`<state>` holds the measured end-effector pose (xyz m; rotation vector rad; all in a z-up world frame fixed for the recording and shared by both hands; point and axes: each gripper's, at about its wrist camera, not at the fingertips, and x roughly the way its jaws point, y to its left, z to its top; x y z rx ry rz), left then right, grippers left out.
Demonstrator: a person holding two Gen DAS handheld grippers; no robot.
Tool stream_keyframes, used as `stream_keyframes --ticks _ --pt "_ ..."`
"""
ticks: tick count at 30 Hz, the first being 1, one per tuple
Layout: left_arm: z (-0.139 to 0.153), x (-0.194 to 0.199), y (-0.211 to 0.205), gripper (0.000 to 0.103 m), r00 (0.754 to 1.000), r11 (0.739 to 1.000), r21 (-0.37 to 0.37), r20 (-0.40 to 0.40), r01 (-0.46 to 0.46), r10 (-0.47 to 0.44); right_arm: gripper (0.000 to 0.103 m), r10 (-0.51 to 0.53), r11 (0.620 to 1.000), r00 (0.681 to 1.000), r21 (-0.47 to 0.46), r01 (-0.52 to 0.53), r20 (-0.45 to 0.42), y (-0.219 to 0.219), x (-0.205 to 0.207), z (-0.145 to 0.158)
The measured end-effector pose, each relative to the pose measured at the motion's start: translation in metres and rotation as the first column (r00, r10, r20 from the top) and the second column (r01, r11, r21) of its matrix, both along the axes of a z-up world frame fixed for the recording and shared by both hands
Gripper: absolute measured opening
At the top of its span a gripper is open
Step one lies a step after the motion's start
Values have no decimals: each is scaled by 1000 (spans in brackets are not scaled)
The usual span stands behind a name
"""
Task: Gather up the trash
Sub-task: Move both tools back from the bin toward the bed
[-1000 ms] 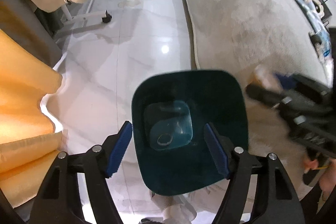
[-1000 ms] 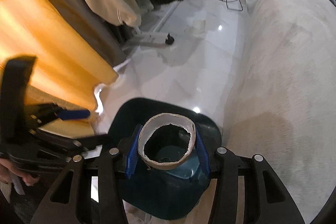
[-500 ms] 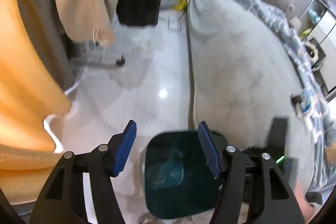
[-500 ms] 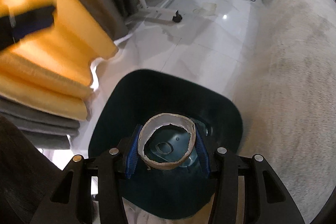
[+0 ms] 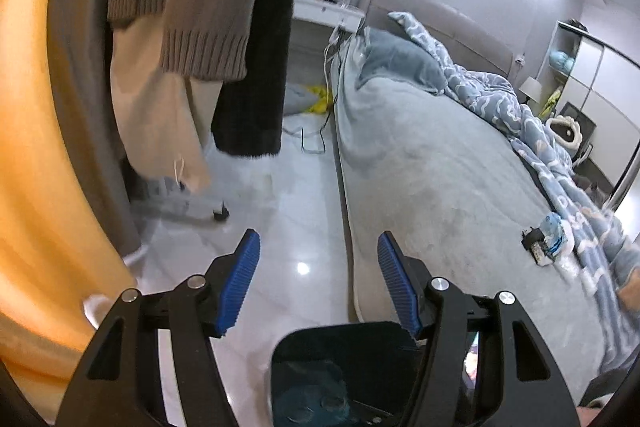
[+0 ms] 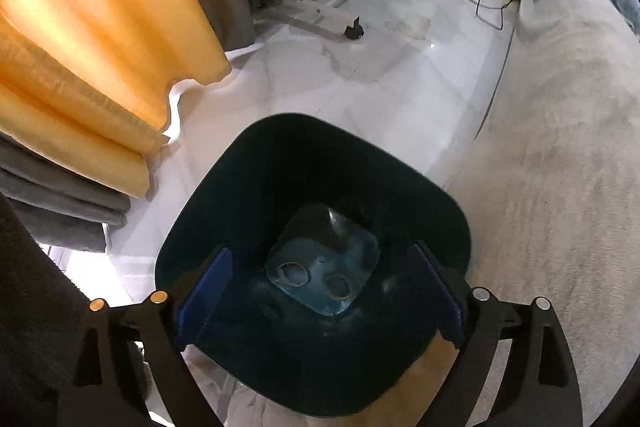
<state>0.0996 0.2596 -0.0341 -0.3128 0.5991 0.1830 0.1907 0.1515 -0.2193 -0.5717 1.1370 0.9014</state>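
- Trash bin, a dark teal plastic tub with rounded corners (image 6: pixel 304 187), fills the lower middle of the right wrist view, standing on the white glossy floor (image 6: pixel 360 75) beside the pale grey bed (image 6: pixel 560 147).
- Right claw (image 6: pixel 318 295) hangs over the bin mouth; its jaws have just been opening and now stand wide with nothing between them.
- Two cardboard rings (image 6: pixel 316 279) lie on the bin's bottom.
- Left claw (image 5: pixel 318 283) is partly spread and empty, the bin rim (image 5: pixel 340 331) at the lower edge of its view.
- Crumpled blue-white wrapper (image 5: pixel 554 235) on the bed, right of frame, looks like the next pick; lift the right claw straight up clear of the rim first.
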Motion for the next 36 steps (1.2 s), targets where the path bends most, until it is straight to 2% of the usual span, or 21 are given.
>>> stream_keyframes --ticks 9,15,23,30,36 --pt "5 10 -12 64 1000 1000 -4 7 -3 3 93 -62 992 998 108 63 -14 -25 10 32" --pt "16 28 -47 64 998 999 11 37 43 -44 93 -99 983 994 156 92 37 -54 10 59" --pt "28 43 -94 67 990 993 -17 81 118 -116 93 -134 972 982 212 104 133 -116 11 89" --pt "34 60 -146 67 984 983 64 31 171 -173 93 -228 937 957 308 167 176 -178 20 122" --pt "39 69 -171 67 978 978 44 29 206 -207 93 -263 919 944 350 181 201 -226 22 137"
